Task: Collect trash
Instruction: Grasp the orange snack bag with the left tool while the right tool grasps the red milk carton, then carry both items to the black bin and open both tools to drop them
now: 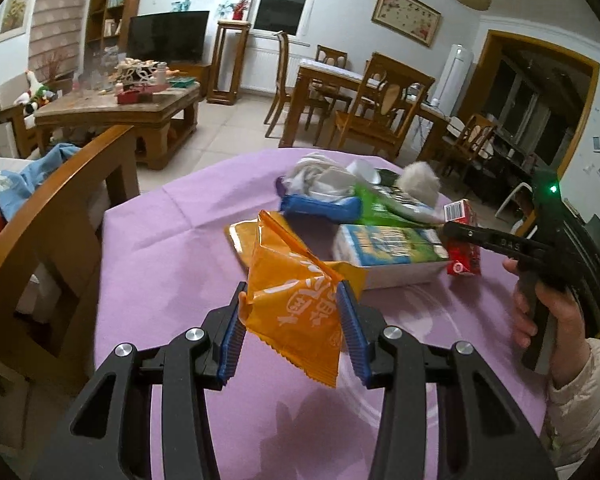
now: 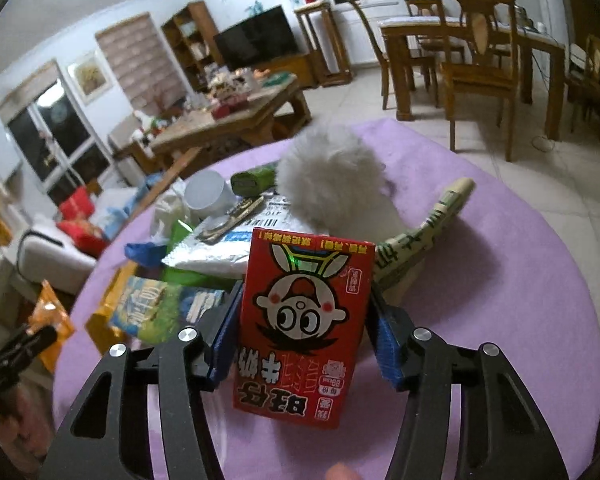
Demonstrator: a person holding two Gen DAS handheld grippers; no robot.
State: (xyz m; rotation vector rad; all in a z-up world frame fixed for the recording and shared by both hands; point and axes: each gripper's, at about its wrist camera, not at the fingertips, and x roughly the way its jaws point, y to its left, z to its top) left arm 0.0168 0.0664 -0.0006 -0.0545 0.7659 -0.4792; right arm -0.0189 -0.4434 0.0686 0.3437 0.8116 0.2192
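Observation:
My left gripper [image 1: 294, 322] is shut on an orange snack wrapper [image 1: 296, 304] and holds it just above the purple tablecloth [image 1: 160, 248]. My right gripper [image 2: 304, 336] is shut on a red milk carton [image 2: 304, 332] with a cartoon face, held over the table. In the left wrist view the right gripper [image 1: 456, 236] and the carton [image 1: 464, 256] show at the right. A pile of trash lies behind: a green and blue box [image 1: 388, 248], a blue packet [image 1: 320, 208], white crumpled tissue [image 1: 316, 172] and a white fluffy ball [image 2: 332, 176].
A wooden chair [image 1: 60, 232] stands at the table's left edge. A white cup [image 2: 208, 196], a green roll [image 2: 254, 178] and a twisted printed paper [image 2: 428, 232] lie in the pile. A coffee table [image 1: 120, 112] and a dining set [image 1: 360, 92] stand beyond.

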